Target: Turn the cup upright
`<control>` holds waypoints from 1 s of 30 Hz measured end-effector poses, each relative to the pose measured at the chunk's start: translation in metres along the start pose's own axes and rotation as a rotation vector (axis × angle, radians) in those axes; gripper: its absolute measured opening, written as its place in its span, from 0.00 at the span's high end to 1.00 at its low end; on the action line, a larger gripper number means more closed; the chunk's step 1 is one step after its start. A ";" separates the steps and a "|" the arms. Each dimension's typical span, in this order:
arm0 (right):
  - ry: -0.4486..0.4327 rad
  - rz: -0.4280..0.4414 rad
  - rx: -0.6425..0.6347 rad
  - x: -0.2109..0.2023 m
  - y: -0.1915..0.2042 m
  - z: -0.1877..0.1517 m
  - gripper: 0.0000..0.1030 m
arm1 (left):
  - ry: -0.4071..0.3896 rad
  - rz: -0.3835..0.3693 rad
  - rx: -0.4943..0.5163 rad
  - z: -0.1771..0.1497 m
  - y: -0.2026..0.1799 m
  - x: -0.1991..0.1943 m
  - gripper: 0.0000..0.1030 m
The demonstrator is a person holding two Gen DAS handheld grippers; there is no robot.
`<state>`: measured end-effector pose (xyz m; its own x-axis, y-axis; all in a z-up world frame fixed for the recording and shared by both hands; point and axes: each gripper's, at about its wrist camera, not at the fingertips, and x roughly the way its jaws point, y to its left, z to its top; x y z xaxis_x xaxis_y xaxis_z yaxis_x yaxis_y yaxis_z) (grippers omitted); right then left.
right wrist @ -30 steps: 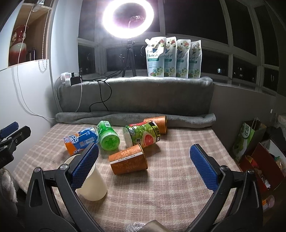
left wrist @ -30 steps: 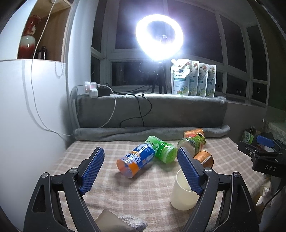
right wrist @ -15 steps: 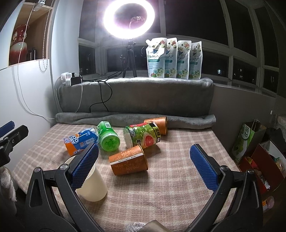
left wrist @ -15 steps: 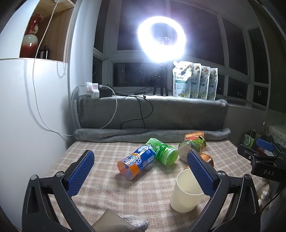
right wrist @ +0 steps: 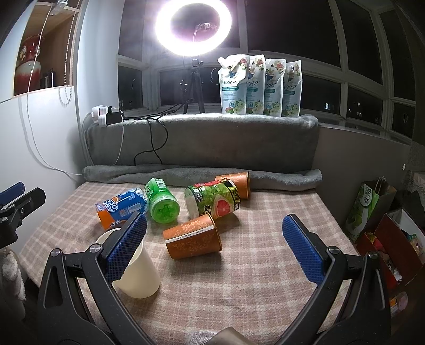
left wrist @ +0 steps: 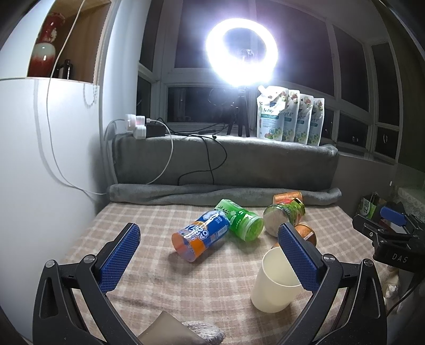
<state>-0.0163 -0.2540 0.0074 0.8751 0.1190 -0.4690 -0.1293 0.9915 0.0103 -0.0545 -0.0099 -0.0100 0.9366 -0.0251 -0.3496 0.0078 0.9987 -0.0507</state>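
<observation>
Left gripper (left wrist: pixel 209 254) now standing with jaws spread wide after widening and drawing back from the cream cup (left wrist: pixel 276 284) over the last second; holding nothing. Cup standing upright, mouth up, near the front edge of the checked tablecloth (left wrist: pixel 148 215), its rim partly hidden behind the left gripper's right-hand pad. Right gripper (right wrist: pixel 215 246) hovering unmoved over the front edge, jaws wide, gripping nothing. Lying on their sides toward the back edge: orange-and-blue can (right wrist: pixel 120 208) touching green bottle (right wrist: pixel 160 204), grapefruit-label jar (right wrist: pixel 212 199), copper cup (right wrist: pixel 192 236) just in front of the jar, second copper cup (right wrist: pixel 235 183) behind the jar. Ring light (right wrist: pixel 192 25) glaring behind.
</observation>
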 end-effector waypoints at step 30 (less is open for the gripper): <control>0.007 0.001 -0.007 0.002 0.003 -0.001 0.00 | 0.002 -0.001 0.002 -0.001 0.000 0.001 0.00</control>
<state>-0.0154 -0.2513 0.0062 0.8718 0.1199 -0.4750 -0.1337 0.9910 0.0048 -0.0539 -0.0095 -0.0111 0.9357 -0.0263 -0.3518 0.0096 0.9987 -0.0492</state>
